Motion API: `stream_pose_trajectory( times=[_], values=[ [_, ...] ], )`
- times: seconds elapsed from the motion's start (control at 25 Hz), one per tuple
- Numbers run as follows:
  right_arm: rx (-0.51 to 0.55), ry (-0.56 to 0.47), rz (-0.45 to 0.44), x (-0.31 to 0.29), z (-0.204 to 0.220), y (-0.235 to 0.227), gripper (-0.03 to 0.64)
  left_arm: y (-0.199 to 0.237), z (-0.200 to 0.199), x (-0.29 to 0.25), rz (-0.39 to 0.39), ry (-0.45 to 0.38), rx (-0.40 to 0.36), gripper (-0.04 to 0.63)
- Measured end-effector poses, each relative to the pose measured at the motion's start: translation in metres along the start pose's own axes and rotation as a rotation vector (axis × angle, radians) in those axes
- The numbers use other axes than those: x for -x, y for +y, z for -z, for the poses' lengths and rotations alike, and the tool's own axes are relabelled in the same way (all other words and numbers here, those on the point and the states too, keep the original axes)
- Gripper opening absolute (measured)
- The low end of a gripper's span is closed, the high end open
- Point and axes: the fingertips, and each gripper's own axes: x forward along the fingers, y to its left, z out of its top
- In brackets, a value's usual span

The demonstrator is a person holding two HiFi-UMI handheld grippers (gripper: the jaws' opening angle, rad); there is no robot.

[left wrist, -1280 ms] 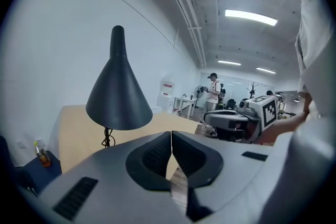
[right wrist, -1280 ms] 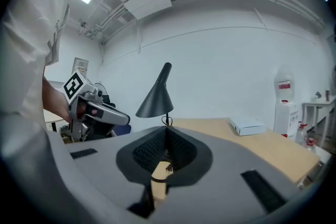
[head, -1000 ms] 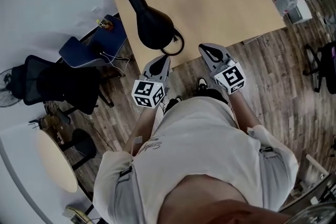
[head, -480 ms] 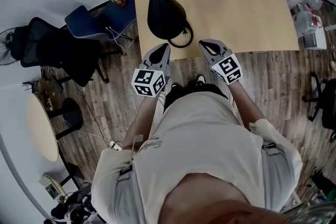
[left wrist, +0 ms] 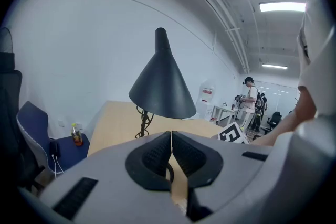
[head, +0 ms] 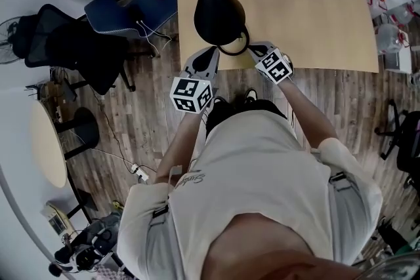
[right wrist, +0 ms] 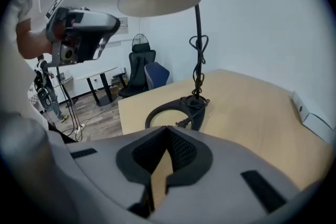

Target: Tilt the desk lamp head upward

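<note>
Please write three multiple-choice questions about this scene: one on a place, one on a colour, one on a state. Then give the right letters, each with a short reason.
1. Where does the lamp base stand?
A. on the desk, near its front edge
B. on the floor
C. on a chair

2. What colour is the outside of the lamp shade?
A. white
B. black
C. red

3. In what state are the left tongs?
A. shut on the shade
B. wide open
C. shut, holding nothing

Answers:
1 A: the base lies on the wood close to the edge.
2 B: the cone looks black in the left gripper view.
3 C: the jaws meet, and the lamp stands beyond them.
</note>
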Motion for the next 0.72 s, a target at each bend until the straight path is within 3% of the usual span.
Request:
stream_pose_trajectory(
  times=[0.16, 0.48, 0.72],
  values=[
    [0.036, 0.1, -0.004, -0.022, 0.016, -0.012, -0.005, 0.004, -0.003, -0.009, -0.01, -0.003, 0.013, 0.015],
    [-0.032, 0.14, -0.051, -0.052, 0.032, -0.026, -0.005, 0.004, -0.004, -0.02, -0.003, 0.004, 0.006, 0.017],
    [-0.023, 0.173, -0.093, -0.058, 0.033, -0.022, -0.005, 0.001, -0.007, -0.023, -0.011, -0.023, 0.024, 0.016]
  ],
)
